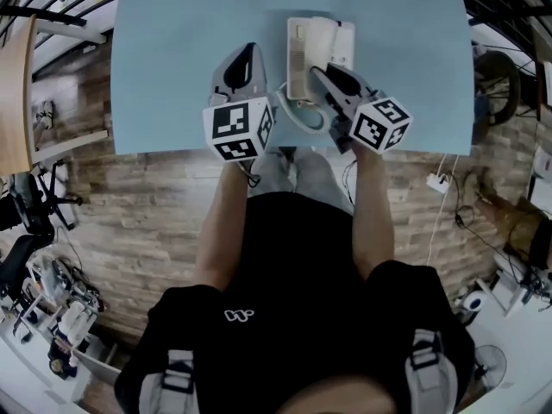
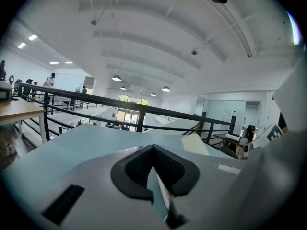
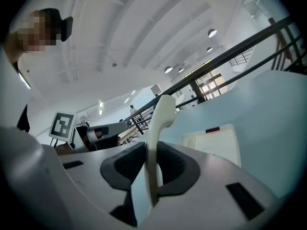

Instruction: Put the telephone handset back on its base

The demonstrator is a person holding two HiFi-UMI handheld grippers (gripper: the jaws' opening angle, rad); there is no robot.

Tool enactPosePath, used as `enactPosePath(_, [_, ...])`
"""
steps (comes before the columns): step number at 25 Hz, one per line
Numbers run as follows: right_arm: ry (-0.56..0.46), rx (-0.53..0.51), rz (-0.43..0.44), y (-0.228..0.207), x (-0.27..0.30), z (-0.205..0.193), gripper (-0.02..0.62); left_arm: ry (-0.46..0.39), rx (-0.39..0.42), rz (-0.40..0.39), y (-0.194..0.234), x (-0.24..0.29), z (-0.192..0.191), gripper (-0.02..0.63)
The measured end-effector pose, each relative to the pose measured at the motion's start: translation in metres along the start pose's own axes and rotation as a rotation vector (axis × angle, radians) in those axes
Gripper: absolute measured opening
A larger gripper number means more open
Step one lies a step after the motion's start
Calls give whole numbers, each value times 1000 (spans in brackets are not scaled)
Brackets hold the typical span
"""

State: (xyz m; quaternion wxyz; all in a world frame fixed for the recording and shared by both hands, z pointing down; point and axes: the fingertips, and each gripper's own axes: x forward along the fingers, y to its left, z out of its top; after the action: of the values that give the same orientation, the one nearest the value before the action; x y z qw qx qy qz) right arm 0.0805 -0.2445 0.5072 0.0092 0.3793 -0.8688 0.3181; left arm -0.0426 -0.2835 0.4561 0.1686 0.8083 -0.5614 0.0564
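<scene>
The cream telephone handset (image 1: pixel 297 54) stands lengthwise between the jaws of my right gripper (image 1: pixel 317 74), which is shut on it. It hangs along the left side of the white base (image 1: pixel 338 41) on the light blue table (image 1: pixel 172 59); I cannot tell whether they touch. In the right gripper view the handset (image 3: pixel 160 119) rises upright out of my right gripper (image 3: pixel 152 164), and the base (image 3: pixel 216 145) lies just to its right. The coiled cord (image 1: pixel 297 115) loops below the handset. My left gripper (image 1: pixel 247 54) hovers left of the phone, shut and empty (image 2: pixel 153 152).
The table's near edge runs just under both grippers, with wooden floor beyond it. A black railing (image 2: pixel 144 109) runs past the table's far side. A white power strip (image 1: pixel 438 182) and cables lie on the floor at the right.
</scene>
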Motion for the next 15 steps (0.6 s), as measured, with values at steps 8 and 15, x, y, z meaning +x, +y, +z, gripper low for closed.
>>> enactPosePath(8, [58,12,79,1,27,-31,75,18,-25,51,11,-9,-15,0])
enactPosePath(15, [43,65,67,-7,52,-32,75,14,-48,82,28,-18,-16,0])
